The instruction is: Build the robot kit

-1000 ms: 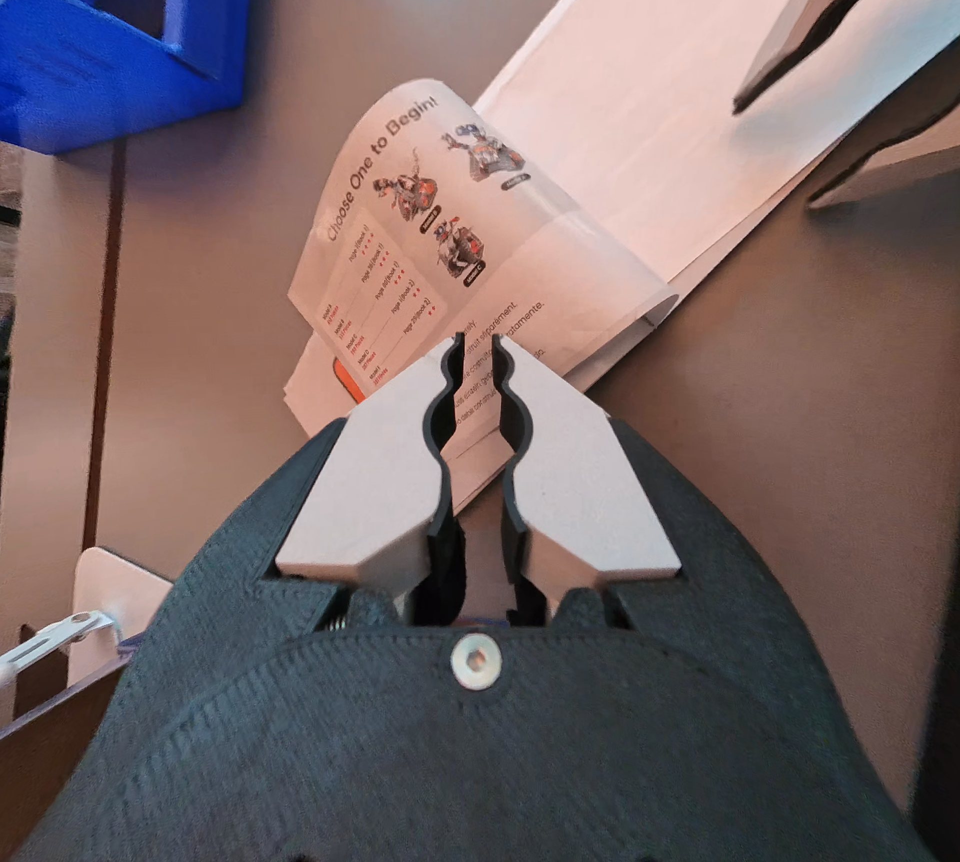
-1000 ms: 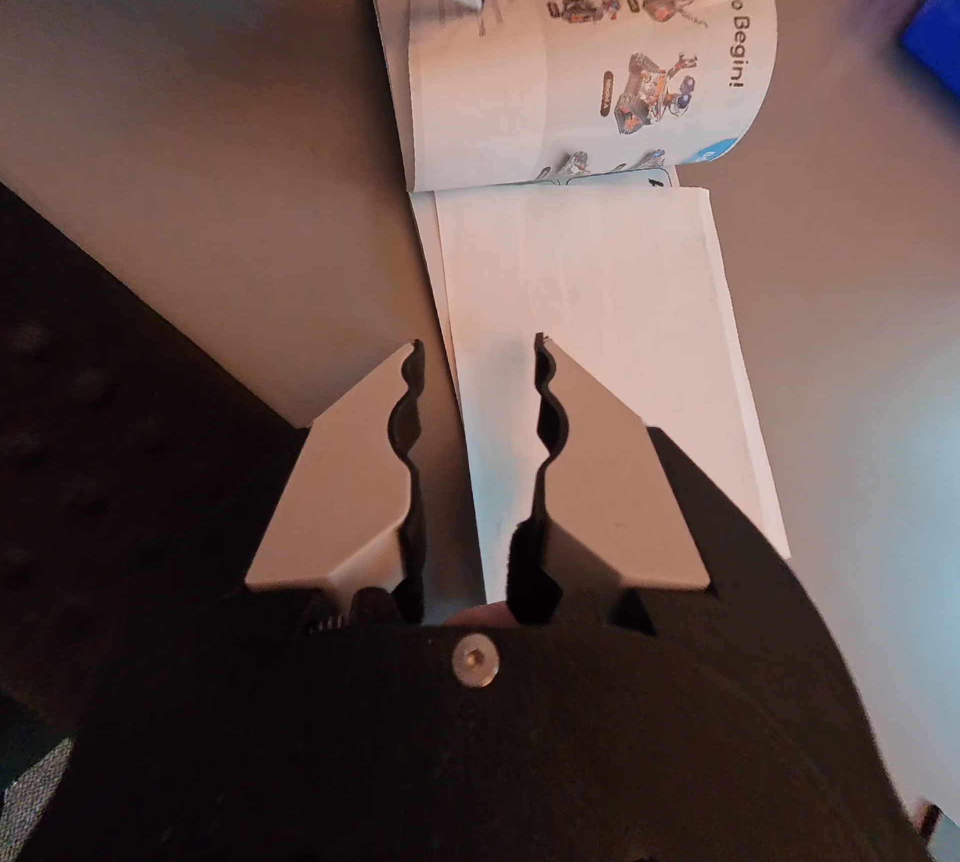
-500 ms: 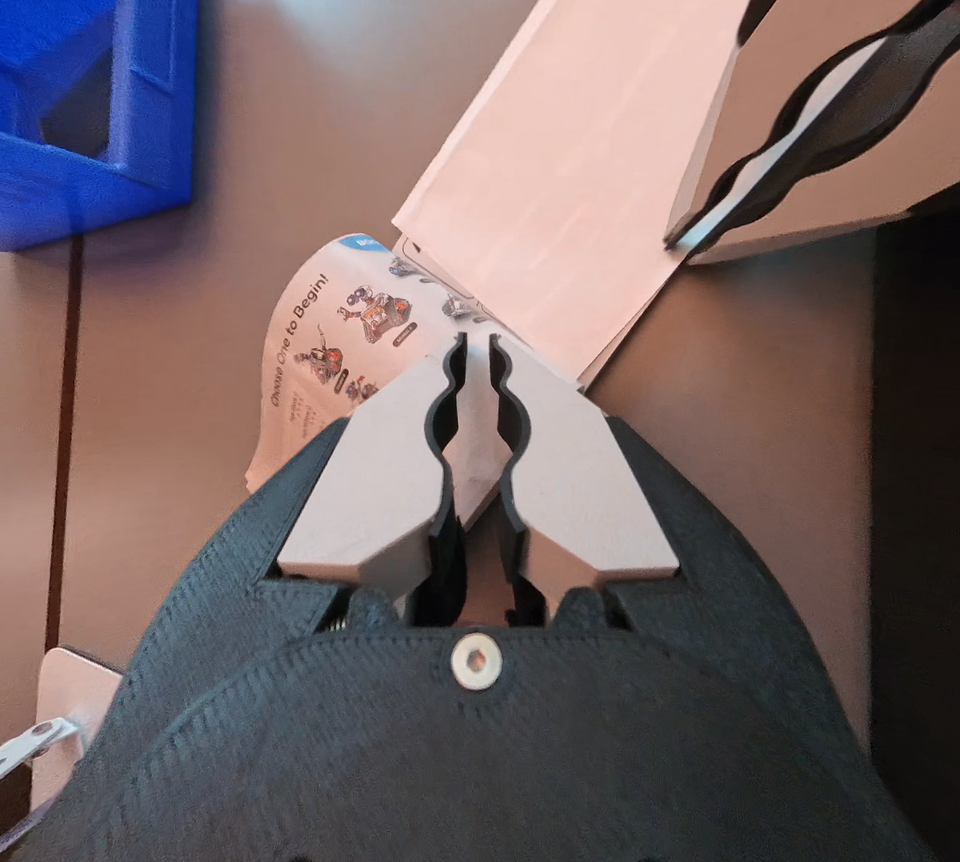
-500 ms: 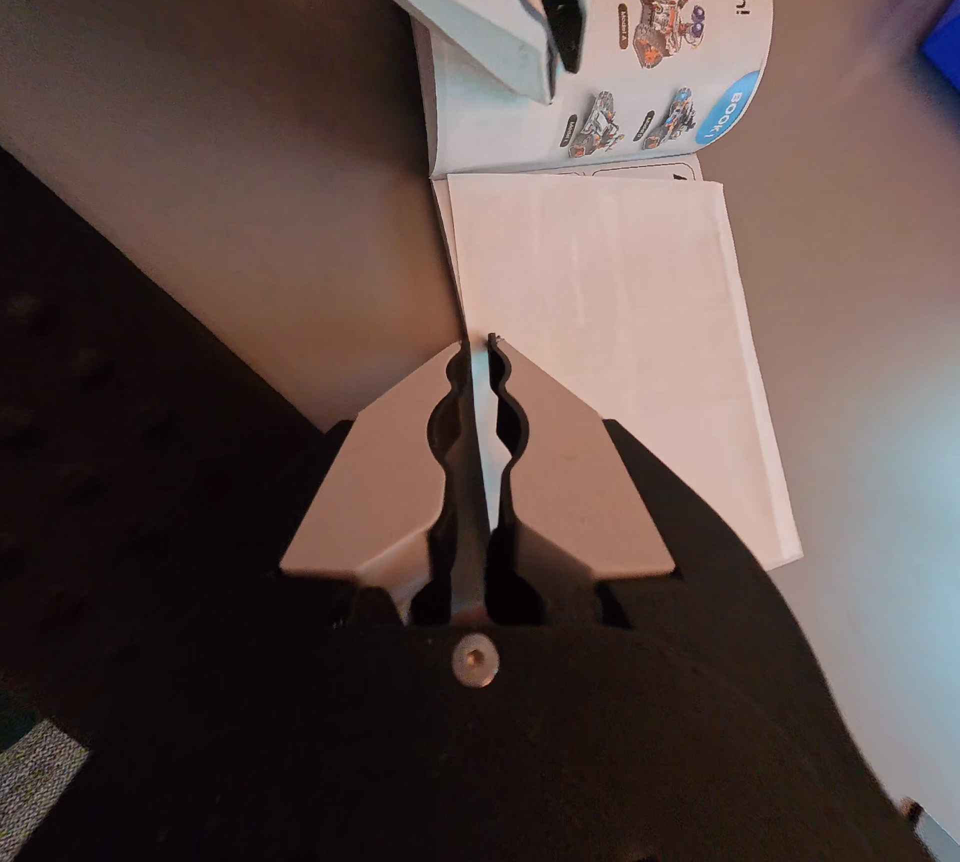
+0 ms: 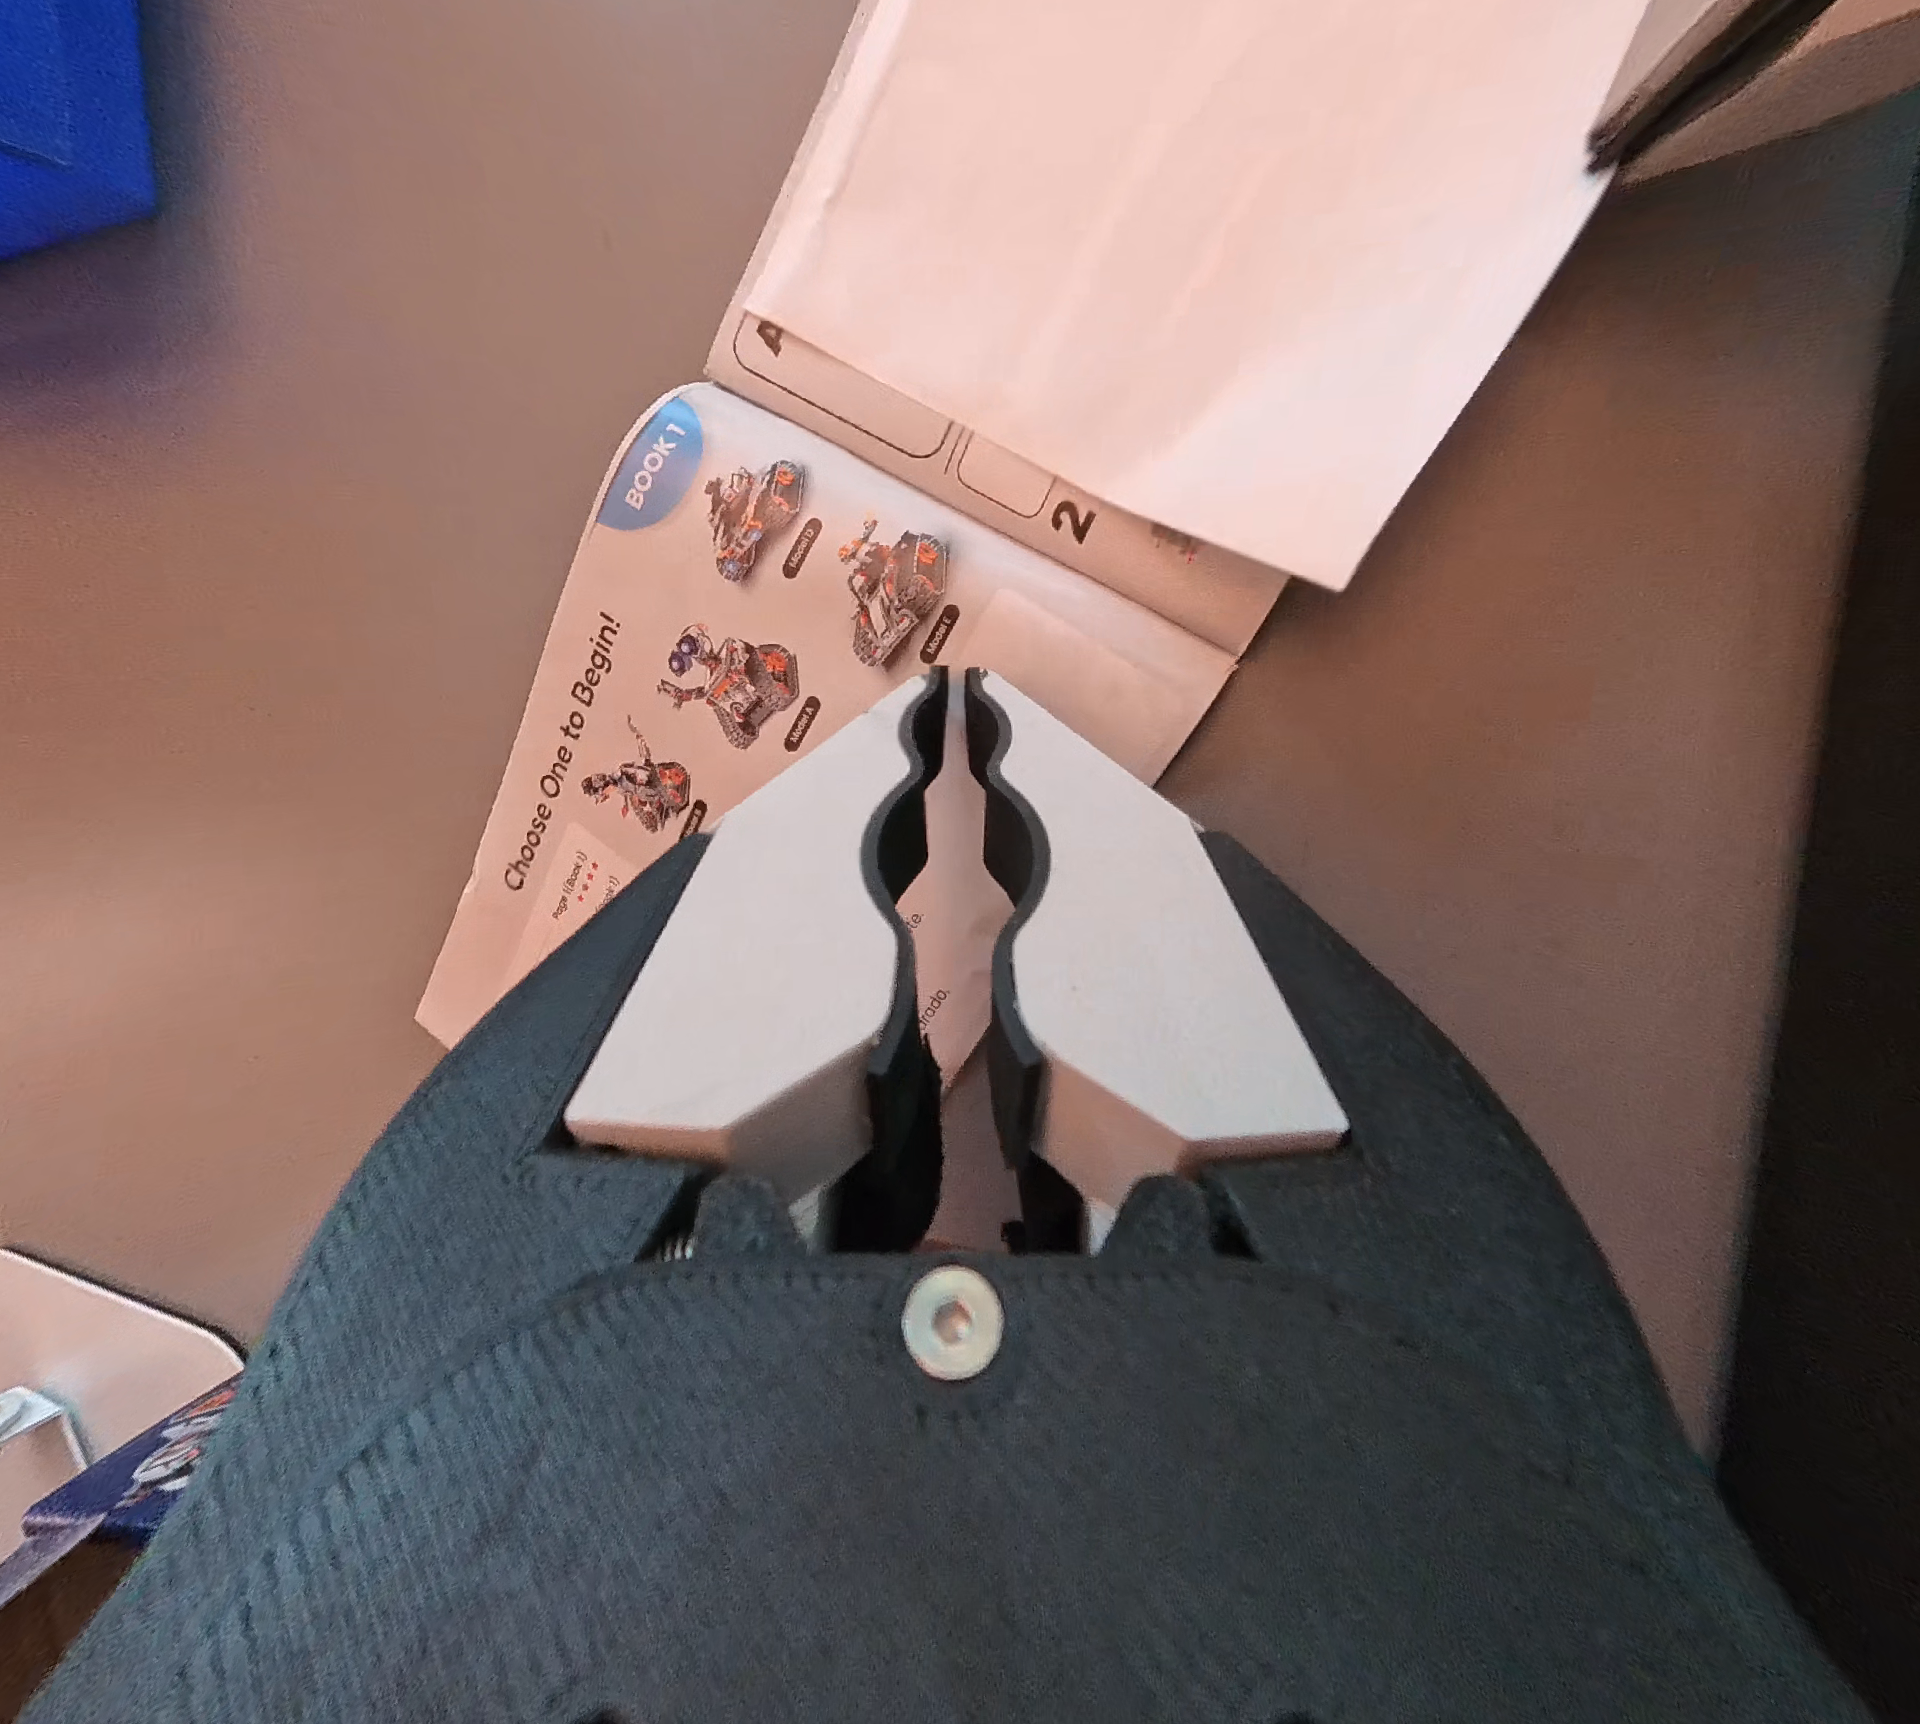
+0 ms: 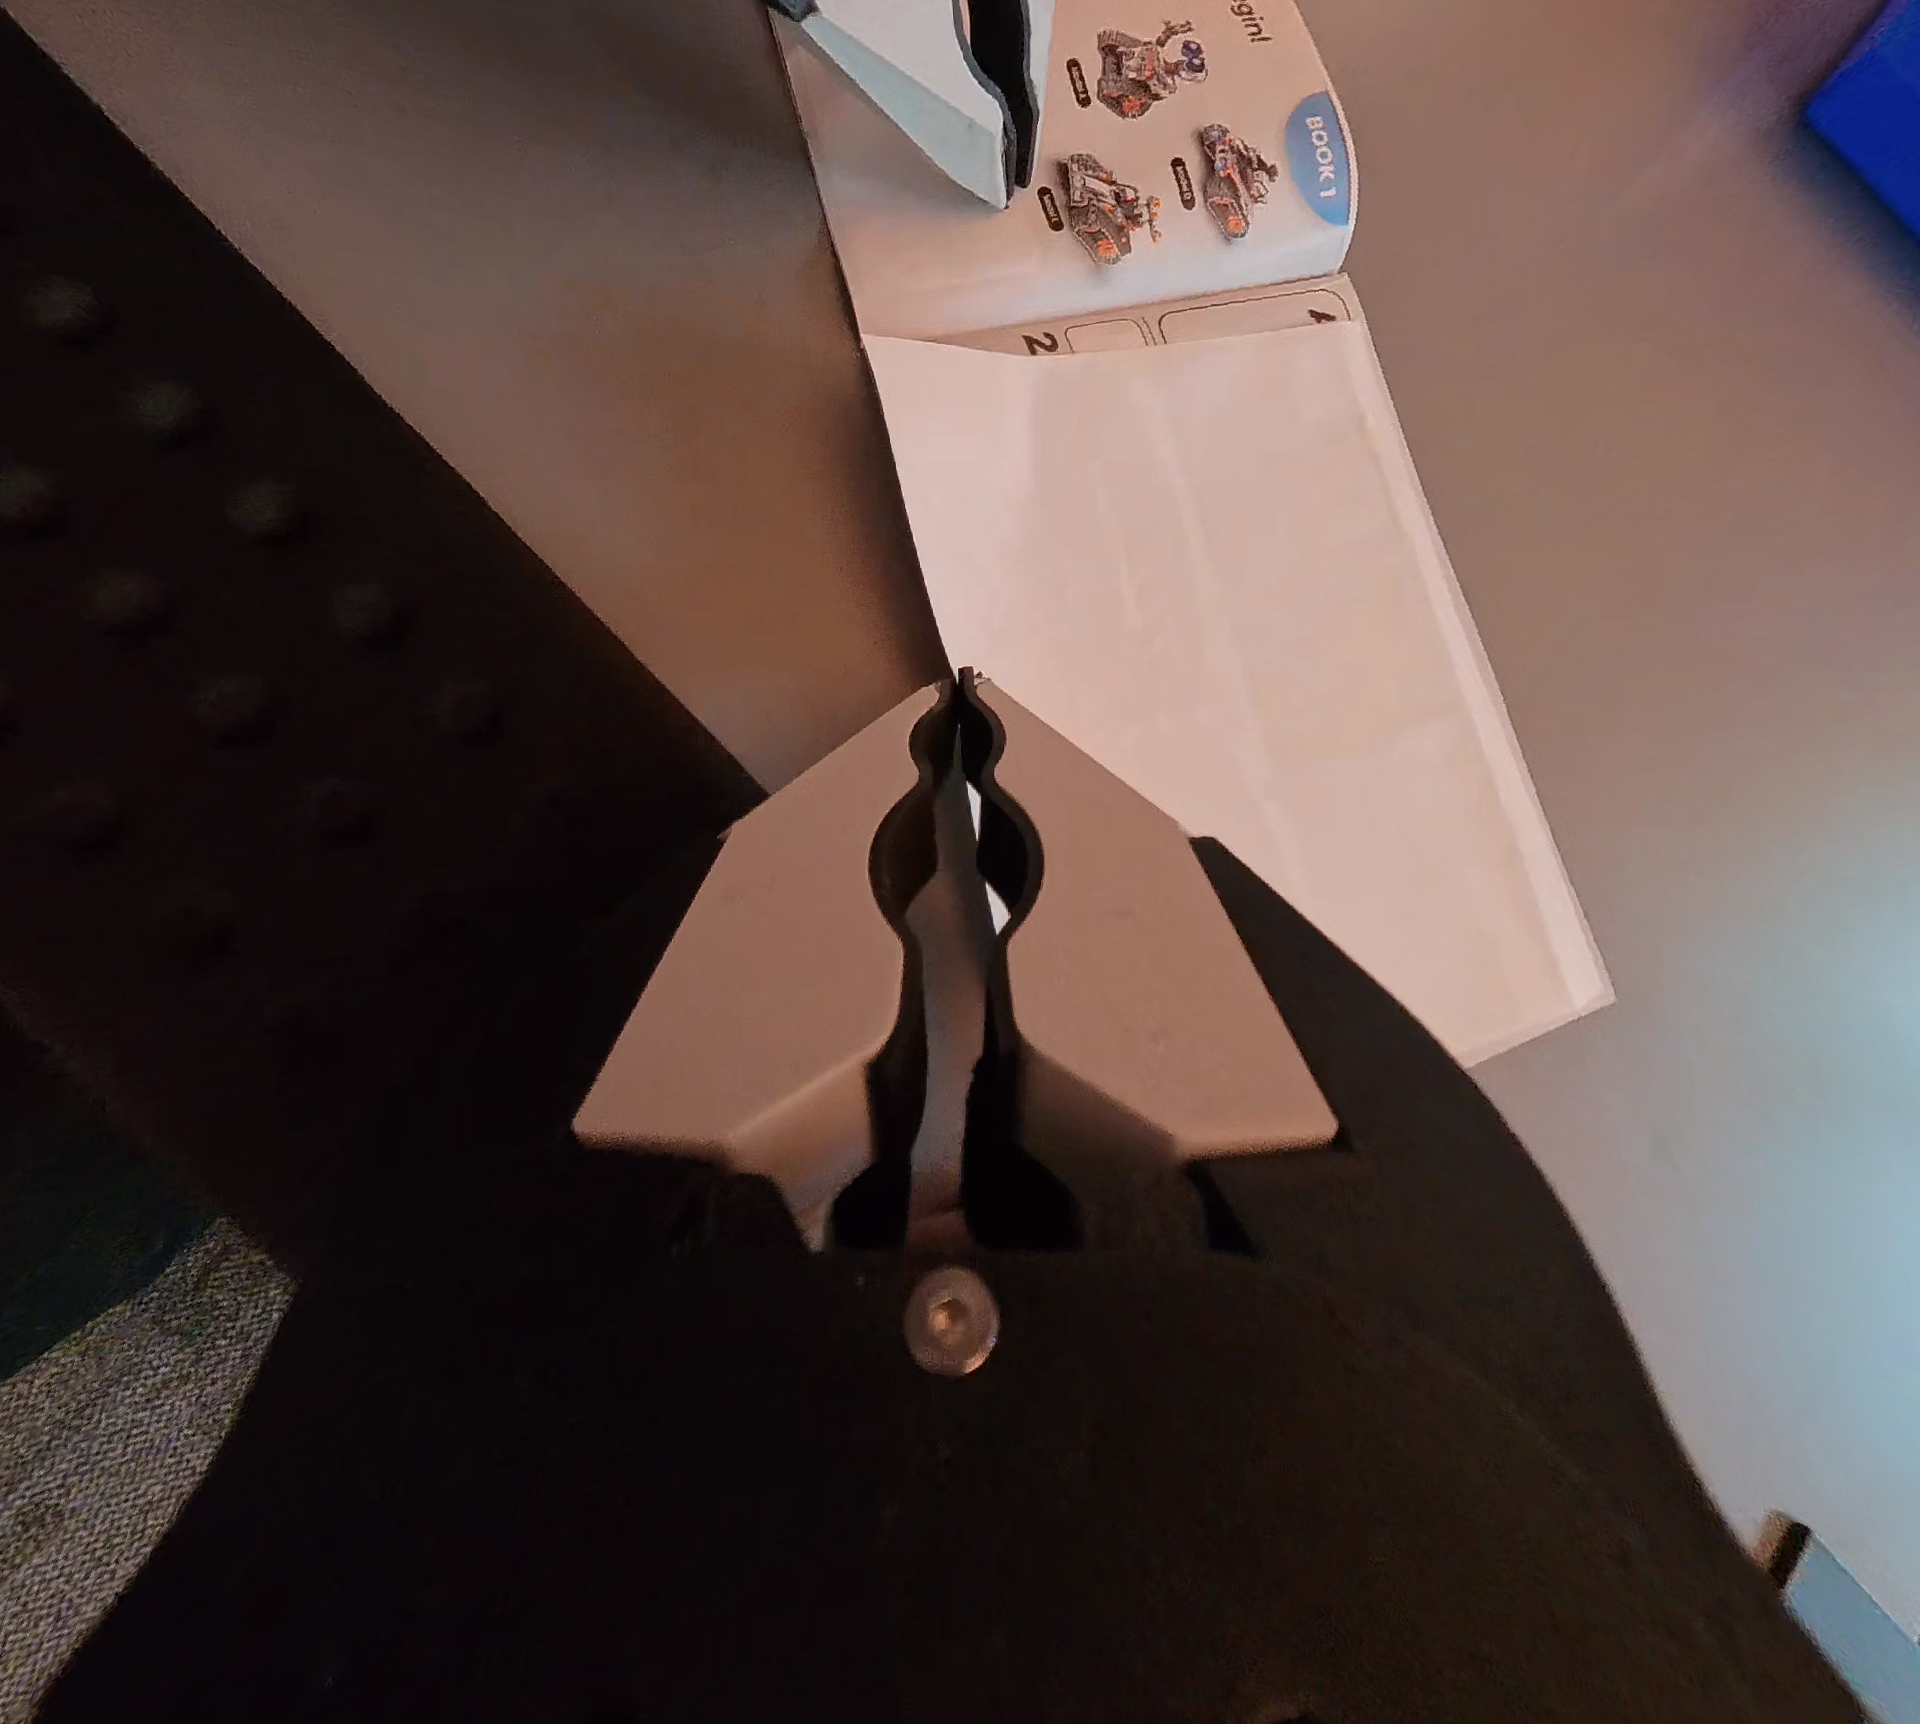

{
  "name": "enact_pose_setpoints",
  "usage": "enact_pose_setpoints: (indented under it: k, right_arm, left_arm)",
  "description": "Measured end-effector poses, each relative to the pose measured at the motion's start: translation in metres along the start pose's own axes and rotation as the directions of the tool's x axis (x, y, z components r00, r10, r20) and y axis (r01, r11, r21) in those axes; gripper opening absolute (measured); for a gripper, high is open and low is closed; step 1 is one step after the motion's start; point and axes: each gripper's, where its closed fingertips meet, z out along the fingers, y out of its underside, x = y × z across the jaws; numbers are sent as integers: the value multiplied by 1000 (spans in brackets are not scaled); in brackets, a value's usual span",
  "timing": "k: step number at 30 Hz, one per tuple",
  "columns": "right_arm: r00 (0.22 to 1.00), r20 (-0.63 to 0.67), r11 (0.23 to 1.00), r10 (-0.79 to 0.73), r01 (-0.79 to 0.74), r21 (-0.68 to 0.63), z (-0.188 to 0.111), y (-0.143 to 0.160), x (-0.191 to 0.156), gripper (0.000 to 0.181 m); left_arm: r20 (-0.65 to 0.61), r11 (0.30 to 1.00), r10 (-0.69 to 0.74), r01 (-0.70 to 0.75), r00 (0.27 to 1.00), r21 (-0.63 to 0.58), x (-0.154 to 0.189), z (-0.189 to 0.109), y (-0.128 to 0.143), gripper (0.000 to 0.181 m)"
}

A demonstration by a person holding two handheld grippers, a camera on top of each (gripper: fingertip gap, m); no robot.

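Thin paper could tear: your left tool clamps the booklet's printed cover, your right tool its white page.

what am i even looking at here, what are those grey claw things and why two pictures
Each picture comes from a camera mounted on a hand-held two-finger gripper; a person holds one in each hand. The grey wedges are the fingers, seen from behind.

The left wrist view shows the left gripper shut on the printed page of a booklet with small robot drawings. The right wrist view shows the right gripper shut on the edge of the booklet's plain white page.

The booklet lies open on a grey-brown table. Each gripper also shows at the top of the other's picture. A blue bin stands at the far left.
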Motion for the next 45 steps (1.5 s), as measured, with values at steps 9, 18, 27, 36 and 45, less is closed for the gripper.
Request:
enact_pose_setpoints:
  k: [9, 18, 27, 36, 45]
  right_arm:
    - [996, 62, 982, 60, -70, 177, -42, -24, 9, 0]
    - [997, 63, 958, 41, -57, 283, -72, -64, 32, 0]
    - [969, -129, 904, 212, -144, 402, -90, -72, 83, 49]
    - [955, -42, 849, 292, -239, 471, -80, -72, 96, 45]
    - [962, 81, 805, 262, -264, 531, -67, -101, 73, 32]
  left_arm:
    - [31, 940, 134, -137, 990, 312, 5, -37, -51, 40]
    - [10, 869, 152, -138, 988, 474, 17, -55, -81, 0]
    - [-292, 816, -65, 219, 954, 535, 0, -87, -81, 0]
    - [-350, 778, -69, 270, 934, 568, -7, -126, -72, 0]
    - [-233, 776, -71, 201, 970, 598, -6, -188, -46, 0]
